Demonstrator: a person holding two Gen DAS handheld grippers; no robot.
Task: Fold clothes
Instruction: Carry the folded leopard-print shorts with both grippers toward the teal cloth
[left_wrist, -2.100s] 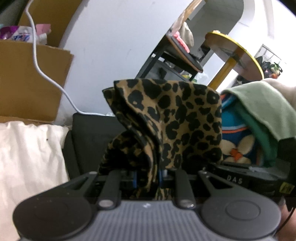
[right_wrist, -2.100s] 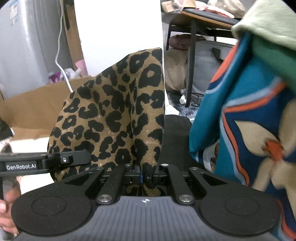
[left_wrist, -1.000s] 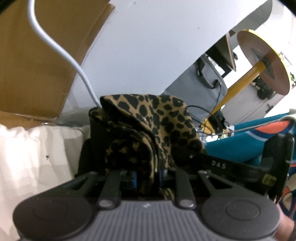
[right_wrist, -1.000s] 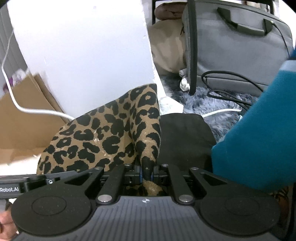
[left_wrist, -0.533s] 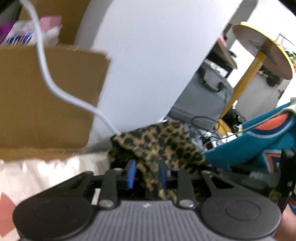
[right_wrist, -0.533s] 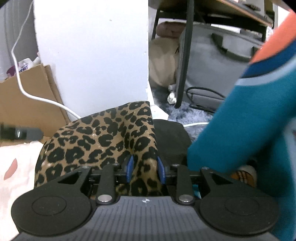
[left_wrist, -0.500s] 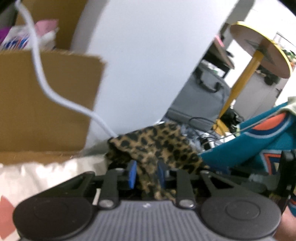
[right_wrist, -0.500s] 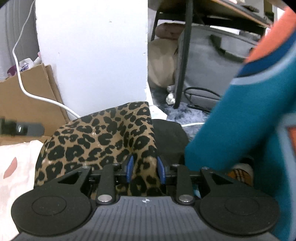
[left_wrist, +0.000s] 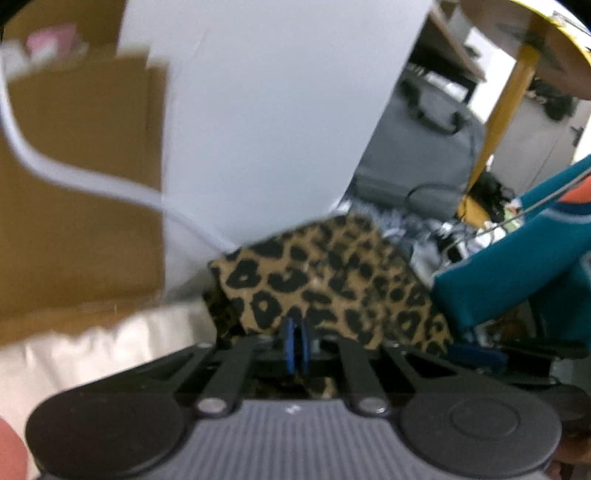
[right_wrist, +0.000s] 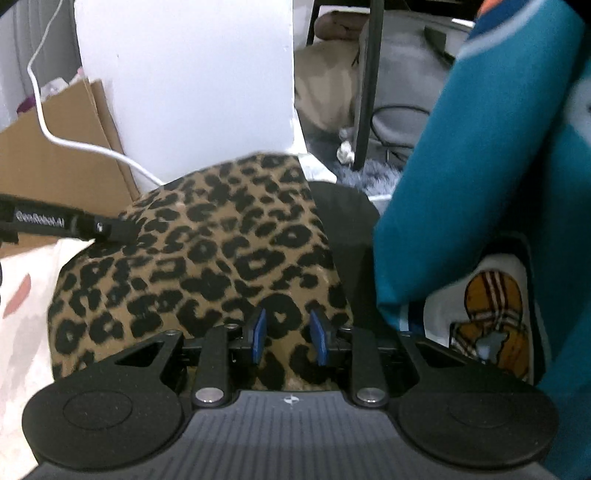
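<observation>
Left tool (left_wrist: 294, 345), seen in the blurred left wrist view: its blue pads (left_wrist: 289, 347) stood pressed together, and no cloth showed between their tips, though leopard-print fabric lay beneath and just beyond them. Right tool (right_wrist: 287, 334), in the right wrist view: its two blue pads (right_wrist: 259, 334) stood apart, with the cloth lying loosely in the gap and neither pad visibly pressing it.

Leopard-print garment (right_wrist: 207, 258): a folded, rounded heap lying directly before both tools, resting partly on a dark folded item (right_wrist: 349, 236) to its right and on a pale sheet with pink marks (right_wrist: 22, 295) to its left. The front bar of the left tool, carrying white lettering, reached in from the left edge of the right wrist view and touched or nearly touched the garment's upper left margin.

Teal garment (right_wrist: 480, 166): hung at the right, in front of a white cloth bearing a printed figure in orange plaid (right_wrist: 495, 317).

Background, beyond the garment: a white panel (right_wrist: 184, 81), brown cardboard (right_wrist: 55, 155) crossed by a white cable (right_wrist: 74, 142), a grey bag (left_wrist: 417, 147) on a shaggy grey rug (right_wrist: 373, 175), and a yellow-legged round stand (left_wrist: 495, 122).
</observation>
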